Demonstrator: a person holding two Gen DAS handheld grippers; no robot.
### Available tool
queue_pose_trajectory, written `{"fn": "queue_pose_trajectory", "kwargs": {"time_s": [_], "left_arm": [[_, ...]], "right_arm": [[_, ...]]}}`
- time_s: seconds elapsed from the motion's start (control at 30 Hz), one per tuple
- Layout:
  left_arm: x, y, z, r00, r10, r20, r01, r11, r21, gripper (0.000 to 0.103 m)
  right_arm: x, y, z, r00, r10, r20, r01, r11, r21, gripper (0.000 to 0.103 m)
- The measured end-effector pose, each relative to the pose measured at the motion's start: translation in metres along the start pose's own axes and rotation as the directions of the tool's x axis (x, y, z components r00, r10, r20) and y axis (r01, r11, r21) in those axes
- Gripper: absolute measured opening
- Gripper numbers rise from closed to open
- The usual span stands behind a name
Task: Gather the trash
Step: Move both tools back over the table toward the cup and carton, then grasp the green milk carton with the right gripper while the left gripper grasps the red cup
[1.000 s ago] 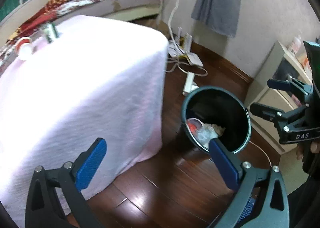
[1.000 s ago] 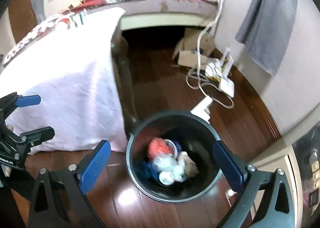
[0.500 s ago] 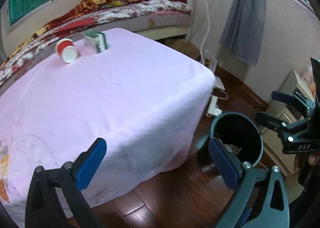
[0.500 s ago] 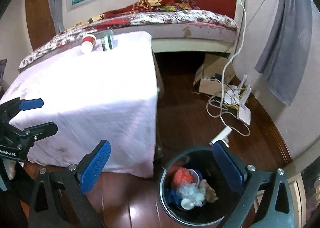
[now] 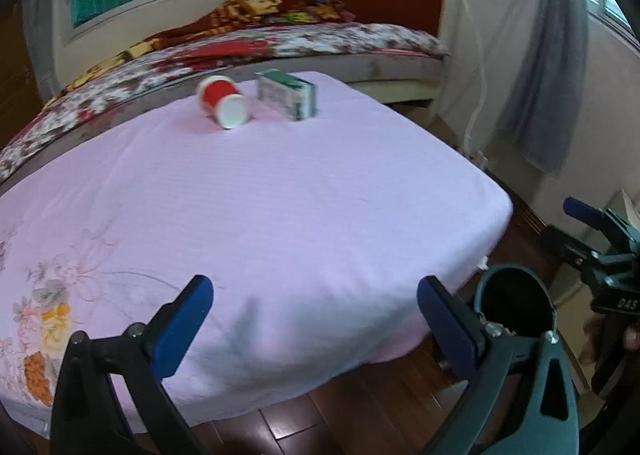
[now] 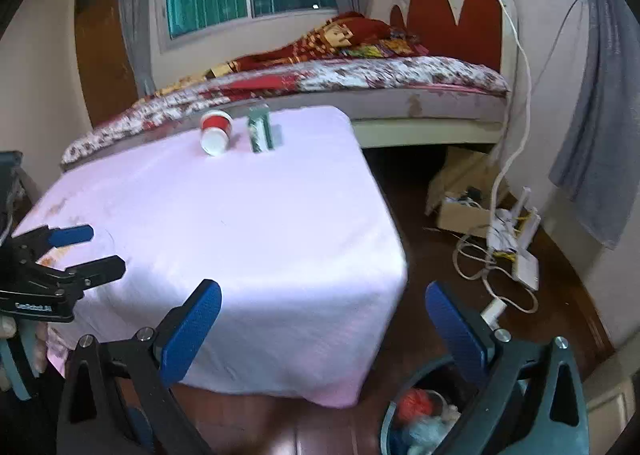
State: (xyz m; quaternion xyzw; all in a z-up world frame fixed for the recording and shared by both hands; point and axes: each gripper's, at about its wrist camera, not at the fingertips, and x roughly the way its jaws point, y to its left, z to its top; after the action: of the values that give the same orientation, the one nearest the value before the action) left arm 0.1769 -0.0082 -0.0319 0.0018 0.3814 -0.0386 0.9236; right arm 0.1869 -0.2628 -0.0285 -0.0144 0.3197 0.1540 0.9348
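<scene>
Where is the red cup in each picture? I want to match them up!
Left wrist view: the red cup lies tipped over at the far end of the pink table, upper middle, left of the green box.
Right wrist view: the red cup lies upper left of centre, again left of the green box.
Shared landmark: the green box.

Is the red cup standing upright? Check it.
No, the cup lies on its side on the pink cloth, its open mouth facing the camera, beside the green box.
</scene>
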Motion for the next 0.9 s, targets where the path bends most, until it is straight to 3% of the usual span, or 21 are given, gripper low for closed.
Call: {"fn": "queue_pose_trajectory", "kwargs": {"time_s": [0.27, 0.37, 0.5, 0.63, 0.9], "left_arm": [[0.021, 0.06, 0.028, 0.995, 0.099, 0.017, -0.097, 0.992, -0.086, 0.102], [0.038, 0.077, 0.045, 0.993, 0.117, 0.022, -0.114, 0.986, -0.118, 0.101], [0.064, 0.088, 0.069, 0.989, 0.143, 0.032, -0.138, 0.984, -0.116, 0.1], [0.09, 0.104, 0.09, 0.99, 0.136, 0.036, -0.13, 0.981, -0.141, 0.095], [0.125, 0.118, 0.11, 0.994, 0.109, 0.024, -0.104, 0.981, -0.161, 0.088]], "right_arm": [[0.037, 0.028, 0.042, 1.0, 0.017, -0.02, -0.018, 0.999, -0.049, 0.102], [0.072, 0.038, 0.073, 0.999, 0.032, -0.037, -0.035, 0.997, -0.067, 0.078], [0.119, 0.05, 0.11, 0.996, 0.066, -0.053, -0.069, 0.995, -0.072, 0.077], [0.166, 0.068, 0.14, 0.993, 0.085, -0.076, -0.093, 0.99, -0.105, 0.076], [0.257, 0.093, 0.174, 0.984, 0.095, -0.148, -0.118, 0.982, -0.15, 0.064]]}}
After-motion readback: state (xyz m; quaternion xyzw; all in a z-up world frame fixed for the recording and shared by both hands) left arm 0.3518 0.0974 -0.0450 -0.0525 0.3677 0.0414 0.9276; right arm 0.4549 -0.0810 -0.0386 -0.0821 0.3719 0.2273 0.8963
